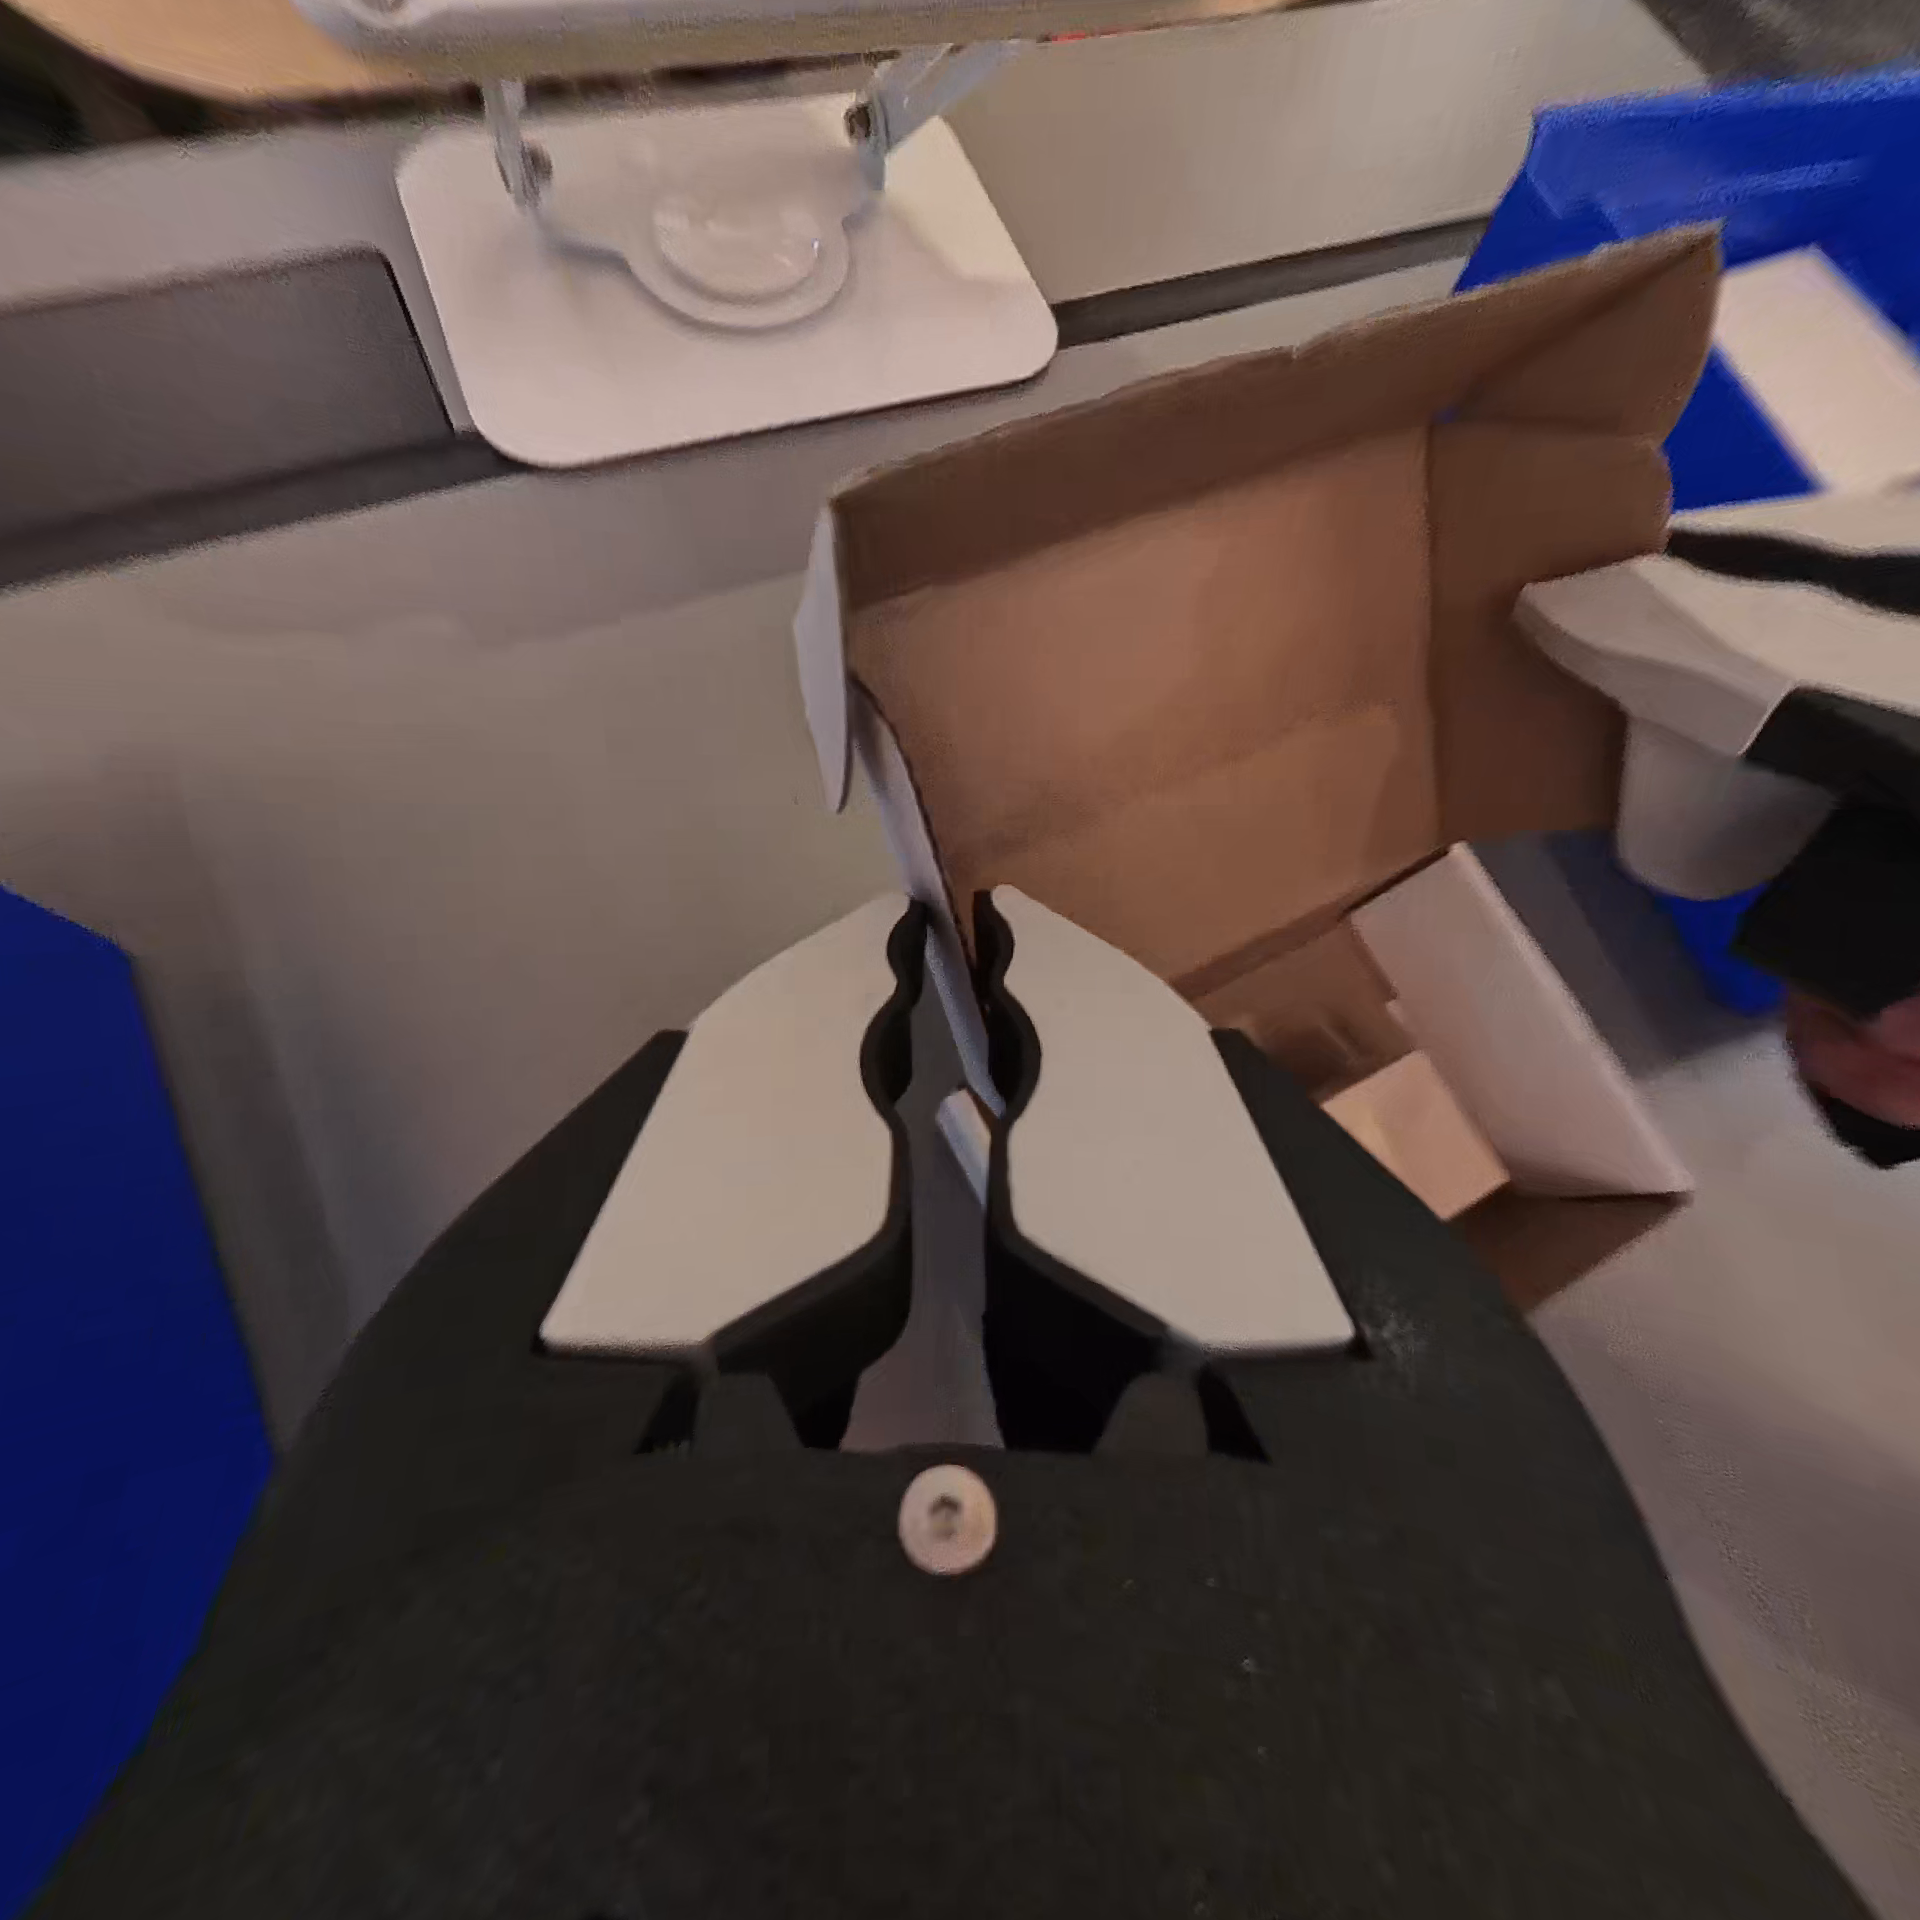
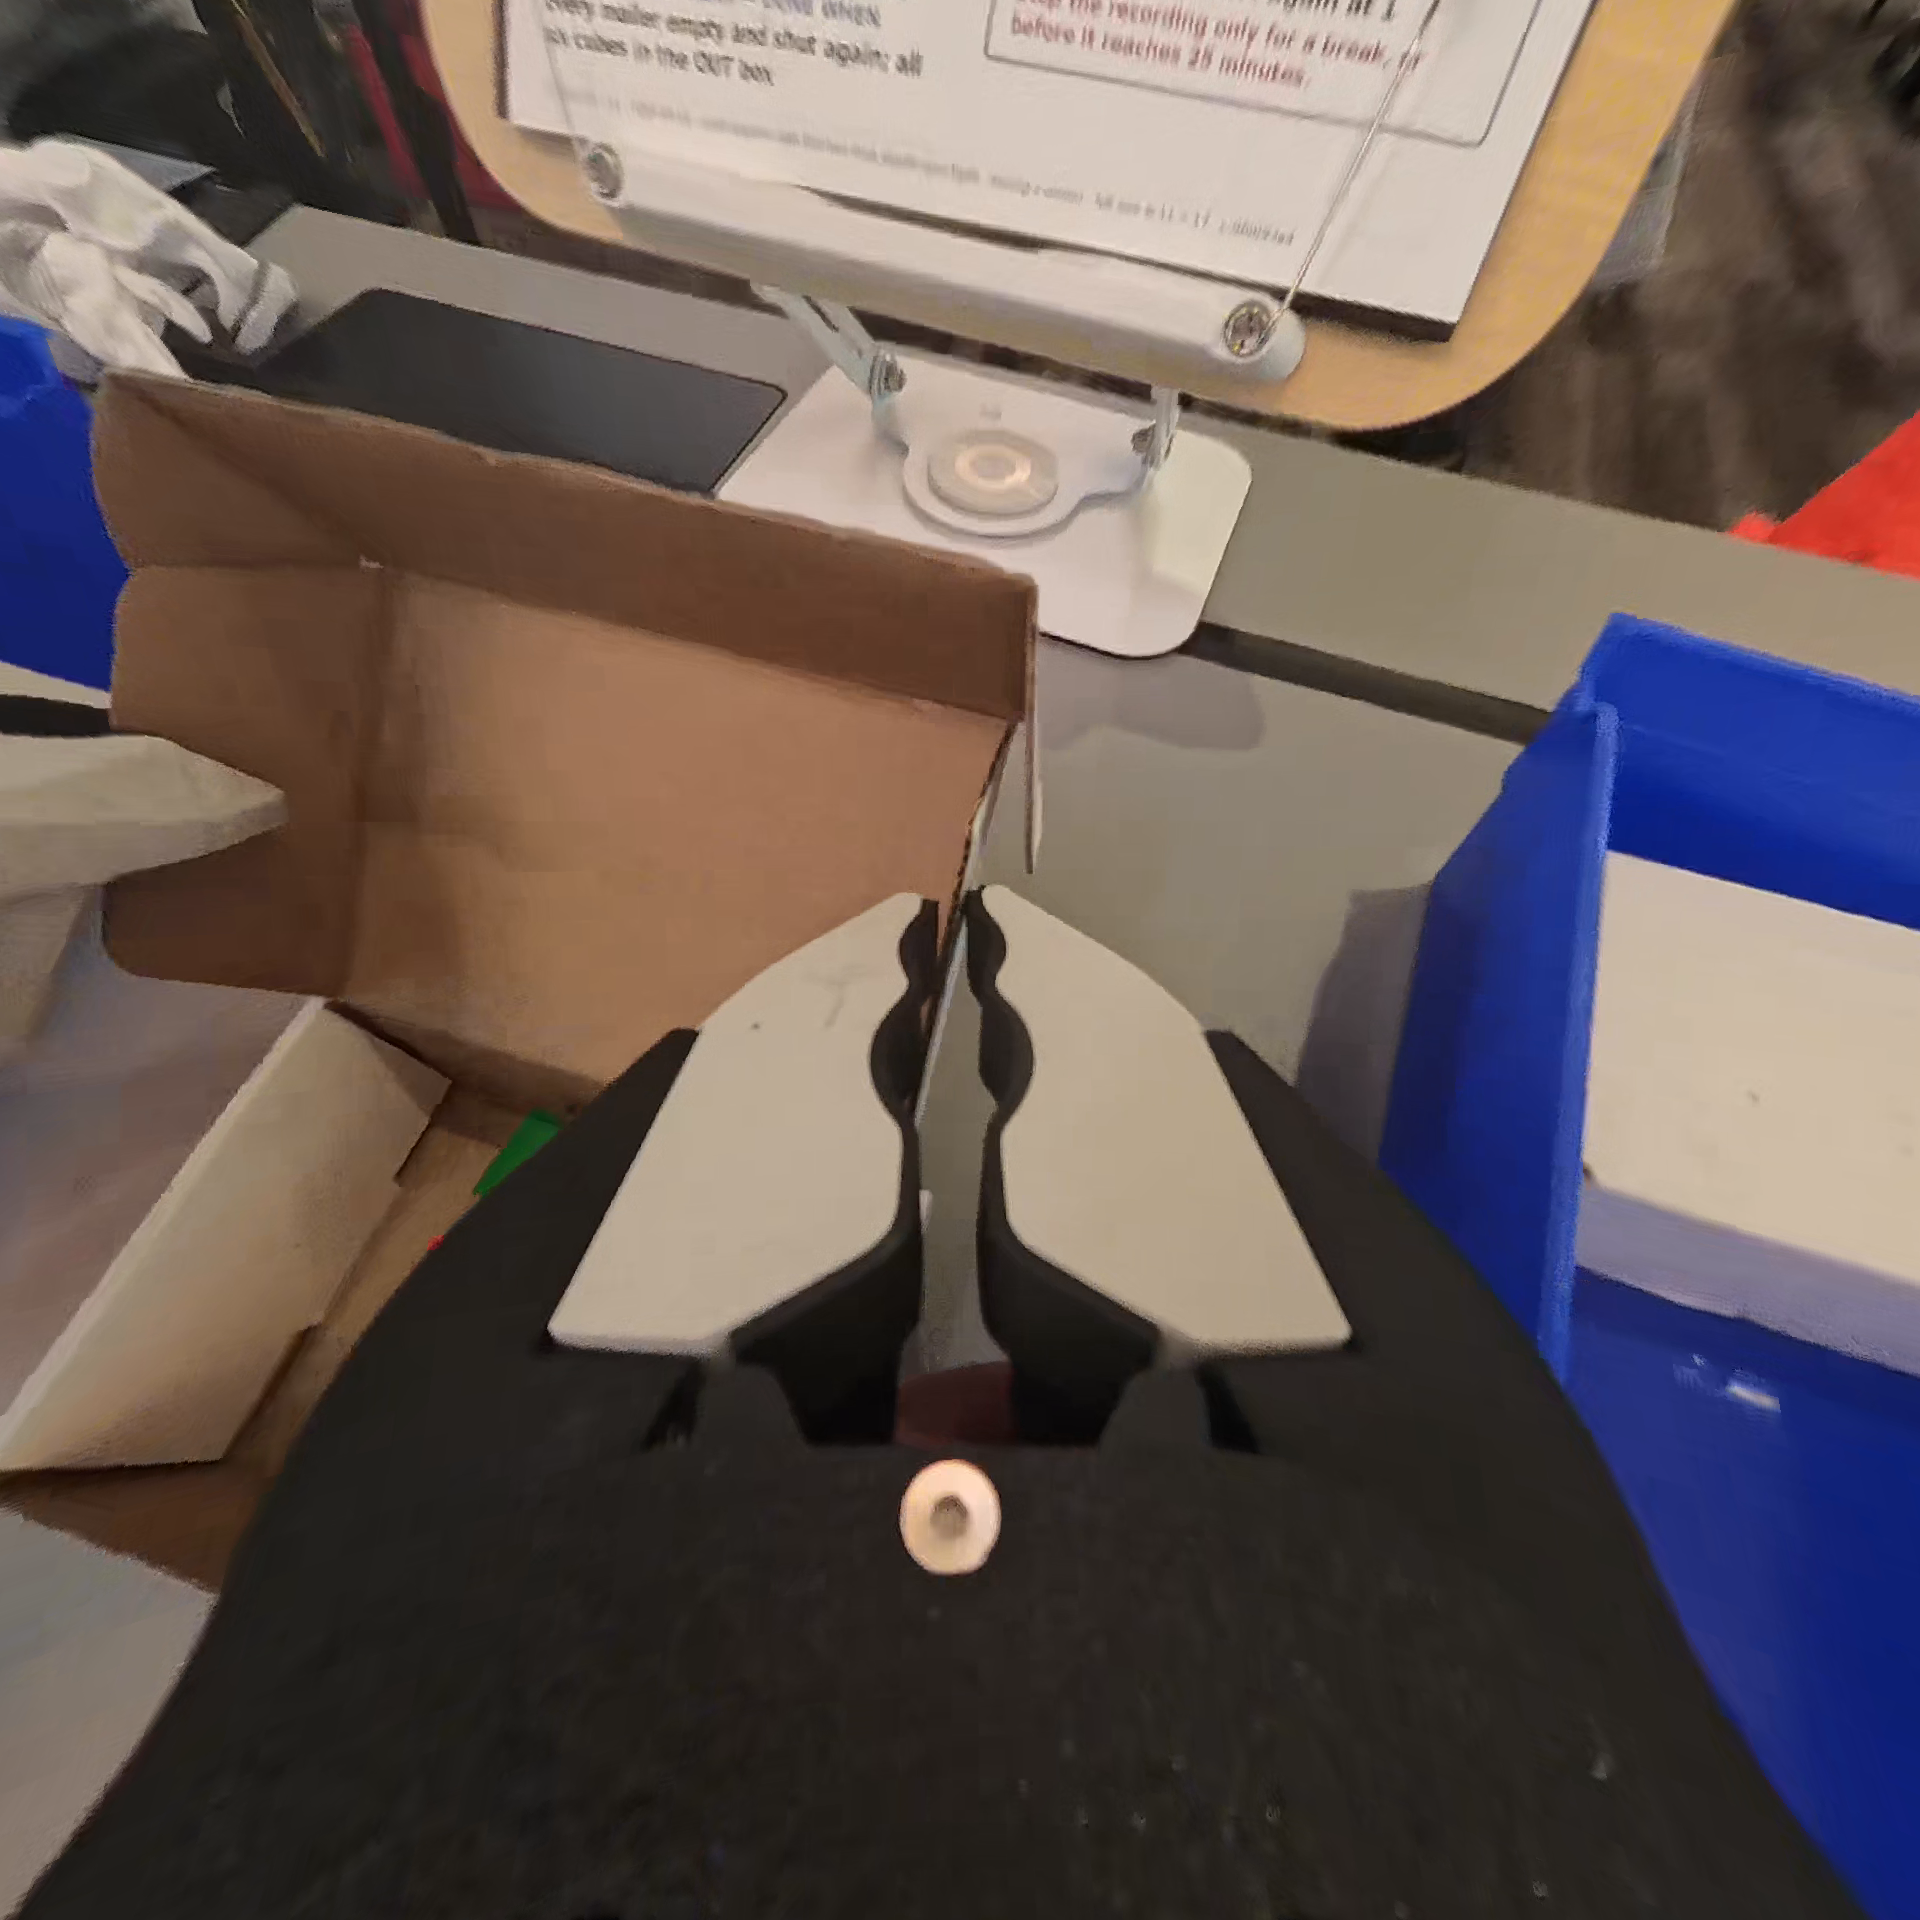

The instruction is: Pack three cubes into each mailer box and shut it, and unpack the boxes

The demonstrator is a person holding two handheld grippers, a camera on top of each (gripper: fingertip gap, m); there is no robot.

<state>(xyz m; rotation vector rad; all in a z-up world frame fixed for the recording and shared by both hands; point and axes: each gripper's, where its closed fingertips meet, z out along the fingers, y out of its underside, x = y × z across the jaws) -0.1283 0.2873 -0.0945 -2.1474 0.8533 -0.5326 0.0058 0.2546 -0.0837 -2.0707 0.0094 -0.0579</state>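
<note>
Currently I am pinching both side flaps of the raised brown cardboard mailer lid (image 1: pixel 1195 665): left gripper (image 1: pixel 951 925) and right gripper (image 2: pixel 945 914) are each clamping down on thin card edges, which are risking slipping or tearing.

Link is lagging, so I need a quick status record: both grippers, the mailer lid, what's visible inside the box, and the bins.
left gripper: shut on the left side flap of the mailer lid
right gripper: shut on the lid's right side flap
mailer lid: raised, brown inside facing the cameras
box contents: green cube partly visible; others cannot tell
blue bins: one each side of the box
motion: both views blurred
</note>
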